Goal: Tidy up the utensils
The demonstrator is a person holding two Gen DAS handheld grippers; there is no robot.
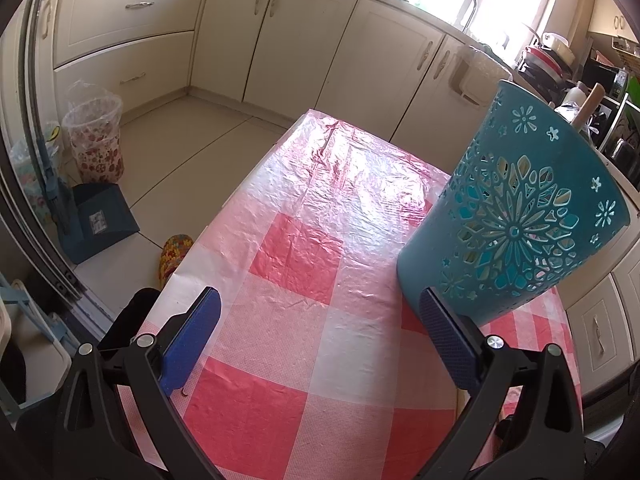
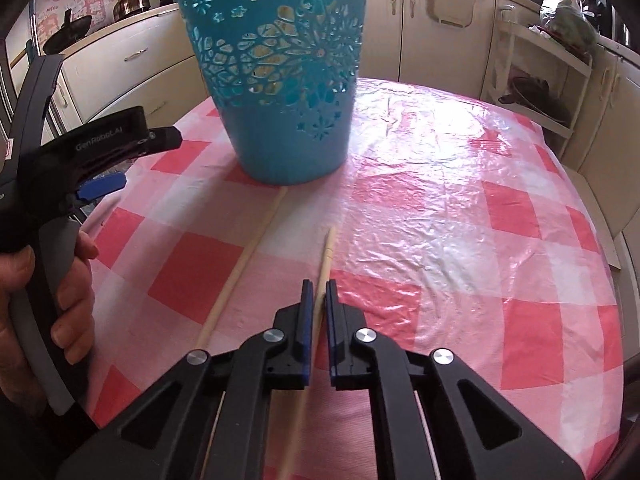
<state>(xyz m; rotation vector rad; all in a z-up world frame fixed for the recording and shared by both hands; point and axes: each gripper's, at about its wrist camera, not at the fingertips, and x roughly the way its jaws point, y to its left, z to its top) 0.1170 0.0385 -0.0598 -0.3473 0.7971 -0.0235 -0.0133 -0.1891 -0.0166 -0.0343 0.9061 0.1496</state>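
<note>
A teal perforated holder (image 2: 286, 80) stands on the red-and-white checked table (image 2: 480, 220); it also shows in the left wrist view (image 1: 516, 208), with a wooden stick (image 1: 587, 110) poking out of its top. My right gripper (image 2: 319, 286) is shut on a wooden chopstick (image 2: 327, 250) that points toward the holder. A second chopstick (image 2: 248, 258) lies on the cloth to its left, its far end at the holder's base. My left gripper (image 1: 320, 304) is open and empty, just left of the holder; it also shows in the right wrist view (image 2: 104, 188).
Cream cabinets (image 1: 280, 40) run behind the table. A floral bin (image 1: 96, 144) and a blue dustpan (image 1: 100, 224) stand on the floor at the left. A white rack (image 2: 540, 80) with pans stands beyond the table's right side.
</note>
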